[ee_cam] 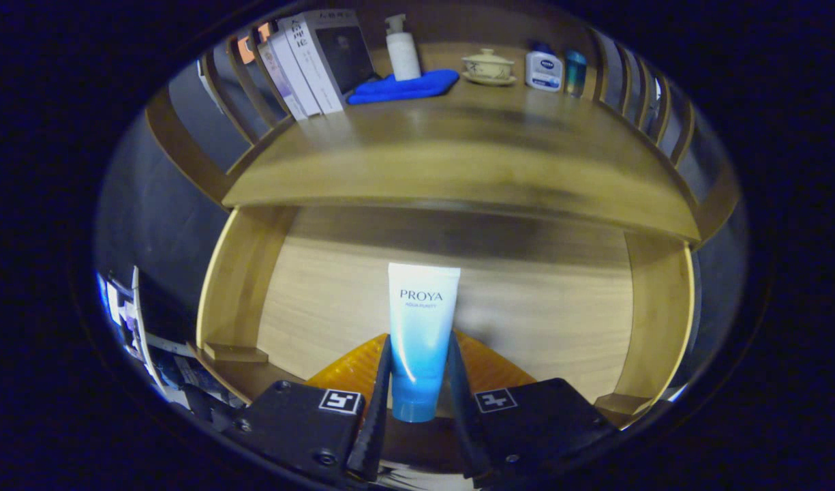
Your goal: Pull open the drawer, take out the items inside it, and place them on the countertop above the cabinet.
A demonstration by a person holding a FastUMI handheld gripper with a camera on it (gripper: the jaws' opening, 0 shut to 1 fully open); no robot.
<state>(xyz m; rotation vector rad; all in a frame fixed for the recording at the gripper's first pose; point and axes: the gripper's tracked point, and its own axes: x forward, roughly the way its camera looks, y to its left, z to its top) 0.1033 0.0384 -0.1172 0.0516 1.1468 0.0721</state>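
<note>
Holding the tube [421, 341] by its two sides, the fingers [420, 402] were closed on it, one finger pressed on each side near the cap end. The cap pointed down toward the gripper and the flat end pointed up and away. I think it was held that way so it would not slip while being lifted out.

The tube was over the open drawer [233, 286]. The drawer's wooden floor lay behind the tube, and its side walls stood well to each side of the tube. Something orange [489, 368] lay just behind the tube, low down; I could not tell what it was. It may be one more thing to take out.

Above the tube was the bench [458, 164], a wooden top with a rounded front edge. The part of the bench nearest the tube was bare, so that looked like a good spot to put the tube down.

Far beyond the tube, at the back of the bench, stood some books [308, 61] leaning together, a blue cloth [403, 87], a white pump bottle [402, 51], a small lidded cup on a saucer [489, 67], a white bottle with a blue label [544, 69] and a small blue bottle [575, 71]. Wooden rails [253, 95] ran along both ends of the bench. The room around it was dark.
</note>
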